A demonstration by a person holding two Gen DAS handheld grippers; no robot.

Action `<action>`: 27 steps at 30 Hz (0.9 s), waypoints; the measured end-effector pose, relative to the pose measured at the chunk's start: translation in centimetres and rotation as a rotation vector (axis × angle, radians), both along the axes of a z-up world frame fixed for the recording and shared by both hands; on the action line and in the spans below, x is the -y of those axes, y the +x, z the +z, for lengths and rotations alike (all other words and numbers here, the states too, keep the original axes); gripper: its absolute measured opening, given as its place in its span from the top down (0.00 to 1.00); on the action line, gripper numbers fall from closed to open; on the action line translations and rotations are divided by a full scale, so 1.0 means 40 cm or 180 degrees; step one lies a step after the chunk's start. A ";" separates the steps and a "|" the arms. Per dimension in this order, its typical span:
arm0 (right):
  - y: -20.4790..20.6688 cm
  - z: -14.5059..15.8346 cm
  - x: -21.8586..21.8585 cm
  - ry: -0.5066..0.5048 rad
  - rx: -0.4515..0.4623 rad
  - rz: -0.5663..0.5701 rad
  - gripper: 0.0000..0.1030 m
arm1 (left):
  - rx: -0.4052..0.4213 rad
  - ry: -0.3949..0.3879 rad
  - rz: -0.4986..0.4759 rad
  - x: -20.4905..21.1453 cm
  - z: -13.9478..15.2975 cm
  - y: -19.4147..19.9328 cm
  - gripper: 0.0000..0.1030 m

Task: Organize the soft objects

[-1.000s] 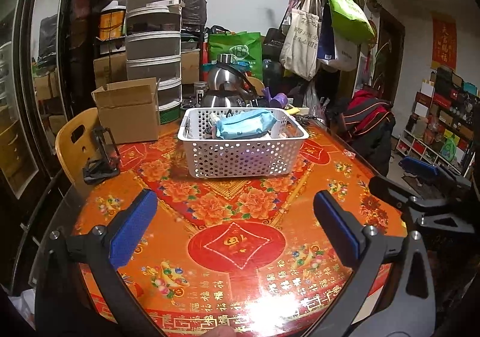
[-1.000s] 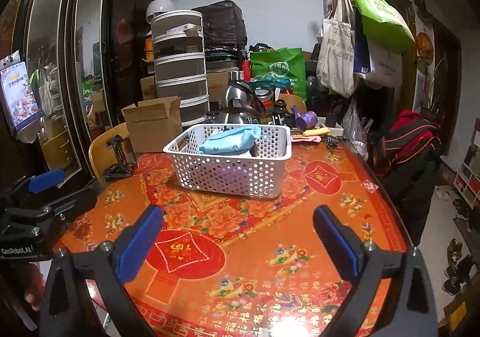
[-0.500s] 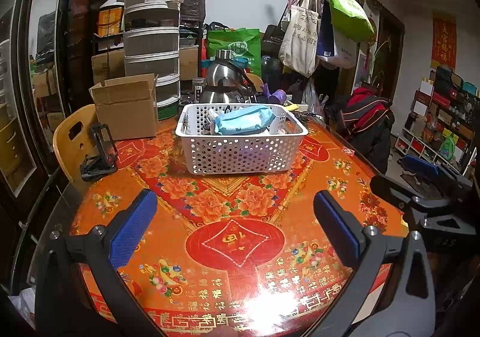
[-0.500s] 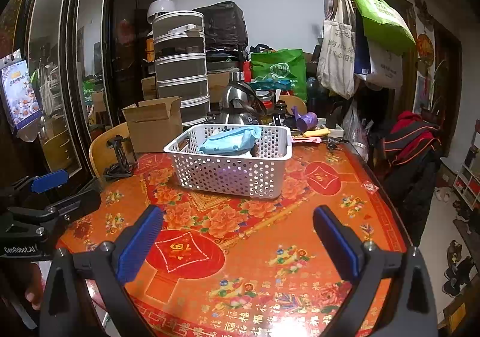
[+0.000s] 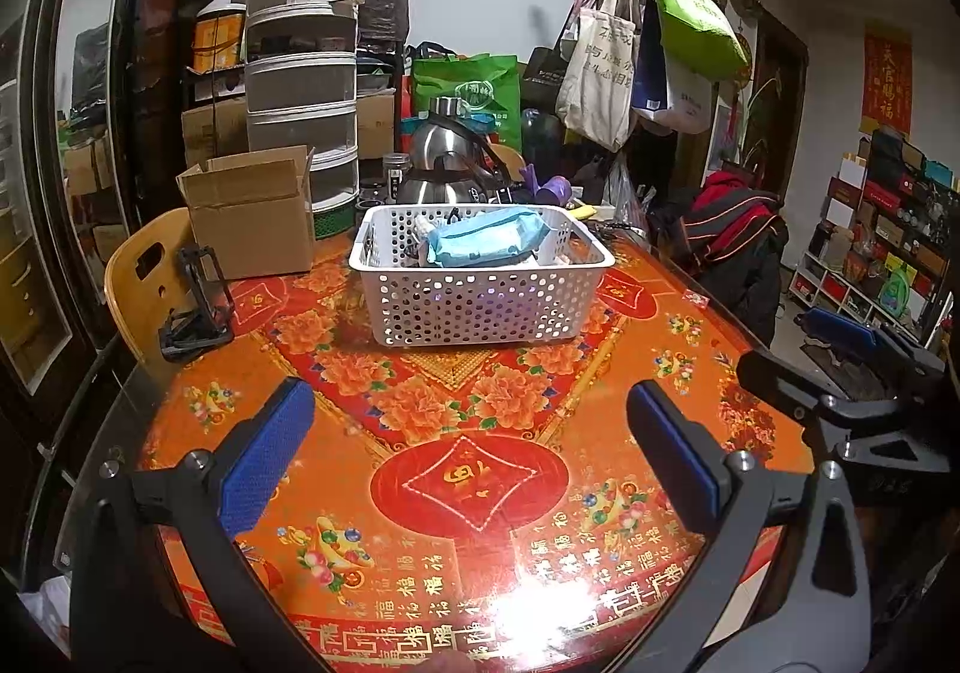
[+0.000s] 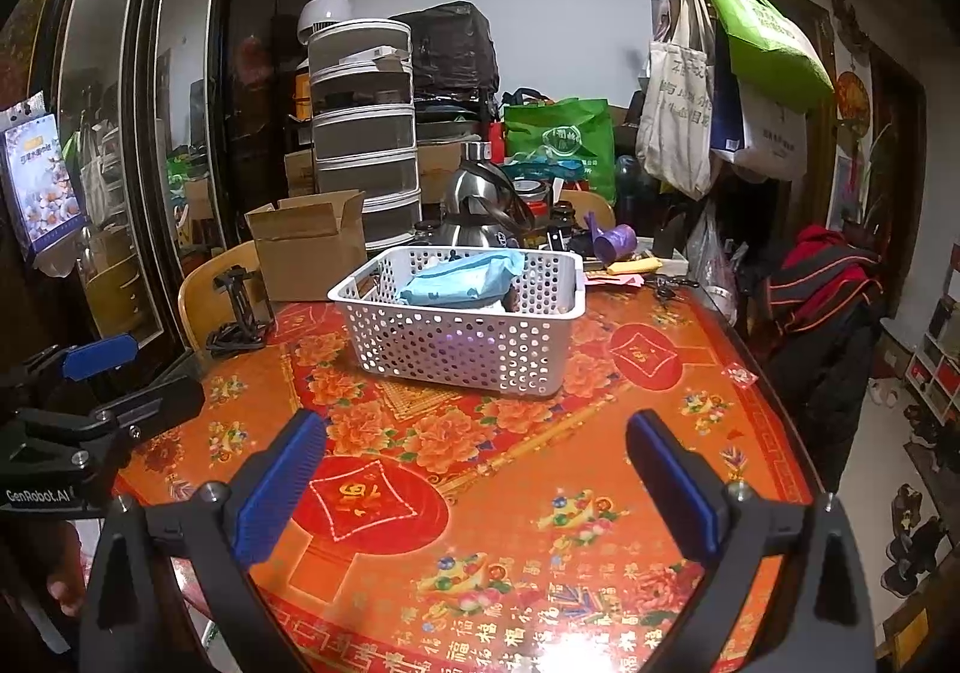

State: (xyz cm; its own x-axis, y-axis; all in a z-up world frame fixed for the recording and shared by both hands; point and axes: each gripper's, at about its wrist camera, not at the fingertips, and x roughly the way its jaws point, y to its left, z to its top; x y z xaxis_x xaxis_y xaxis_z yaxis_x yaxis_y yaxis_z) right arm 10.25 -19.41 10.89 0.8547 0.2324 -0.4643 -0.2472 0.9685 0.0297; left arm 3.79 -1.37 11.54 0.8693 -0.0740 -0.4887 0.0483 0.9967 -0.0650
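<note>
Light-blue soft pack lay crosswise in white perforated basket, straight ahead of both wide-open, empty hand-held grippers, left hand-held gripper slightly nearer.

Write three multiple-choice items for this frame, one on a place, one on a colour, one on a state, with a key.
1. Where does the light blue soft pack lie?
A. inside the white perforated basket
B. on the bare tablecloth
C. in the cardboard box

2. What colour are the pads of the left tongs?
A. red
B. blue
C. white

3. What state are the right tongs in?
A. shut on the pack
B. shut on nothing
C. open and empty

Key: 1 A, the pack rests on top of the basket's contents, within its rim. 2 B, both pads show blue. 3 C, the tablecloth shows through a wide gap between the pads.
</note>
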 end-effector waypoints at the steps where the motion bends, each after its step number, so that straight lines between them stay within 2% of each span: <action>1: 0.000 0.000 0.000 -0.0002 -0.0001 -0.0001 0.03 | -0.0002 0.0002 0.0004 0.000 -0.001 0.001 0.00; 27: 0.003 0.004 0.001 -0.0005 -0.0012 0.0020 0.03 | -0.0017 0.0015 -0.0006 0.001 -0.005 0.002 0.00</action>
State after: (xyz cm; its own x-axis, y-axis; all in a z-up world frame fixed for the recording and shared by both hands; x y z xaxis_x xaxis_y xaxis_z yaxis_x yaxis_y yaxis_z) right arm 10.35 -19.46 11.04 0.8515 0.2370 -0.4678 -0.2532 0.9670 0.0290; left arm 3.86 -1.41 11.33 0.8665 -0.0732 -0.4938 0.0497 0.9969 -0.0605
